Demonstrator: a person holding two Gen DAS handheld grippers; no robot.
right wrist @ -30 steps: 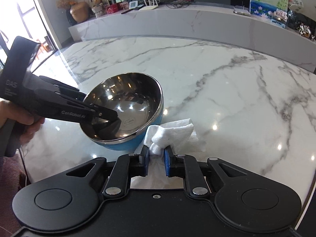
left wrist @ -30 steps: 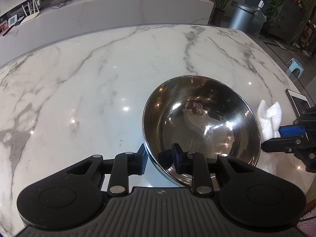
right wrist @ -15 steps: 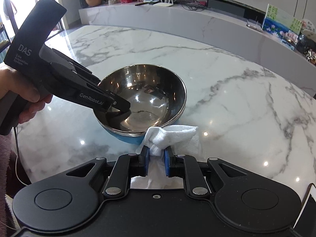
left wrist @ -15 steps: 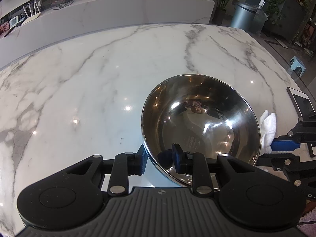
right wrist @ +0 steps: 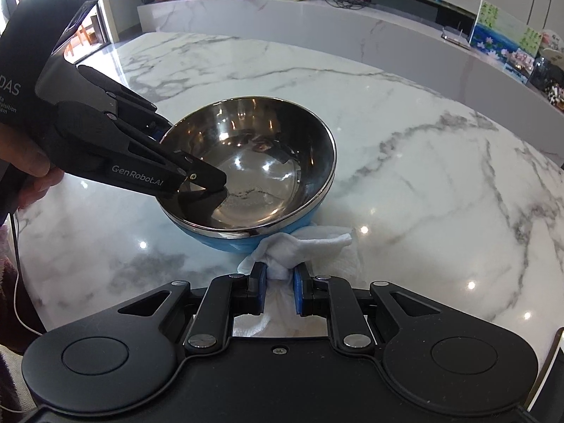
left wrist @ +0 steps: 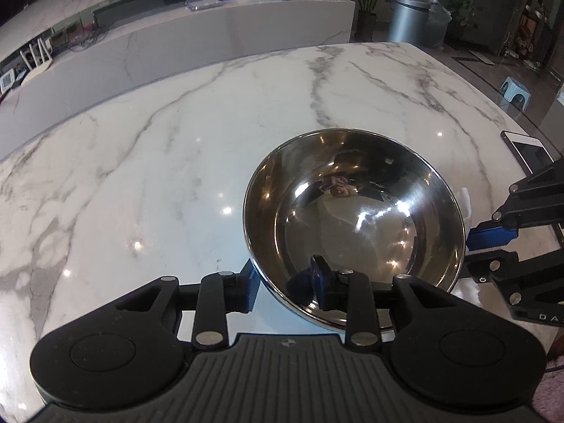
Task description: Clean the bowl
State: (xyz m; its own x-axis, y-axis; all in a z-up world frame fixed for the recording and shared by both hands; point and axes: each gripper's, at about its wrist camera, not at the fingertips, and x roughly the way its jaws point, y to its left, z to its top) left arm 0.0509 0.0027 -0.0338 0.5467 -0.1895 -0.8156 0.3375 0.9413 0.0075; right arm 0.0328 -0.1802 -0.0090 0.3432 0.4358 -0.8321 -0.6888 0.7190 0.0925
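Note:
A steel bowl point(left wrist: 352, 211) with a blue outside point(right wrist: 225, 243) stands on the marble table point(left wrist: 158, 176). My left gripper point(left wrist: 285, 282) straddles its near rim, one pad outside and one inside. The jaws are opening, and both pads still look to be touching the wall. In the right wrist view a hand point(right wrist: 21, 162) holds that left gripper point(right wrist: 187, 157) at the bowl's left side. My right gripper point(right wrist: 278, 275) is shut on a bunched white cloth point(right wrist: 310, 243) that lies against the bowl's blue base. From the left wrist, the right gripper point(left wrist: 472, 248) sits at the bowl's right edge, and only a sliver of cloth point(left wrist: 465, 201) shows.
A phone point(left wrist: 528, 151) lies near the table's right edge. Beyond the table are a long marble counter point(left wrist: 211, 46), a grey bin point(left wrist: 410, 21), a plant and a small blue stool point(left wrist: 516, 91). A cable point(right wrist: 16, 257) hangs at the left by the table edge.
The right gripper has carried the cloth in against the bowl's base, so the bowl now hides most of it in the left wrist view. The left jaws stand slightly wider. The bowl has stayed put.

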